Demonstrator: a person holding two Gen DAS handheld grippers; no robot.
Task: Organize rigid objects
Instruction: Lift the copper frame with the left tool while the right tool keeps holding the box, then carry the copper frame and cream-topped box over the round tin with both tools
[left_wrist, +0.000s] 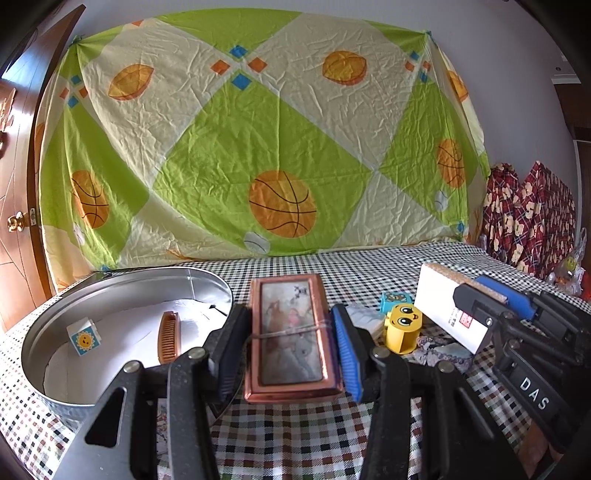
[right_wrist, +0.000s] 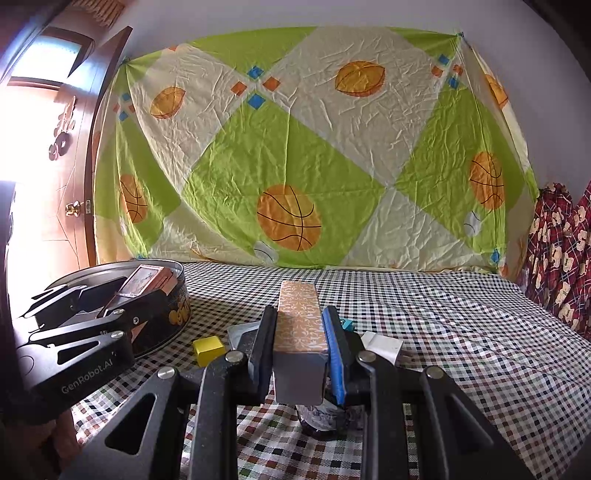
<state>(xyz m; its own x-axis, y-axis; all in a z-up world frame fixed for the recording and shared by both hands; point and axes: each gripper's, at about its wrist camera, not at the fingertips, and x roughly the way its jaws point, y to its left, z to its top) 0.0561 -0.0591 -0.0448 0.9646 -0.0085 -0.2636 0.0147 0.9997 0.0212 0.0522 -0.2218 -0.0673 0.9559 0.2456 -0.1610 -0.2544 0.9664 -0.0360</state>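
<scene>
My left gripper (left_wrist: 290, 343) is shut on a copper-framed picture case (left_wrist: 290, 332) bound with a rubber band, held just right of a round metal tin (left_wrist: 122, 280). In the tin lie a brown comb (left_wrist: 168, 338) and a white sun cube (left_wrist: 84, 338). My right gripper (right_wrist: 299, 339) is shut on a long box (right_wrist: 299, 317) with an orange patterned face, above the checked cloth. The left wrist view shows that box (left_wrist: 443, 306) at the right in the right gripper (left_wrist: 484, 295). From the right wrist view the case (right_wrist: 147, 280) sits at the tin's (right_wrist: 173, 314) edge.
On the checked tablecloth (left_wrist: 295, 424) stand a yellow smiling block (left_wrist: 402, 328) and a teal cube (left_wrist: 395, 301). A yellow cube (right_wrist: 208, 350), a white charger plug (right_wrist: 384, 349) and a dark patterned item (right_wrist: 321, 417) lie near the right gripper. A printed sheet hangs behind.
</scene>
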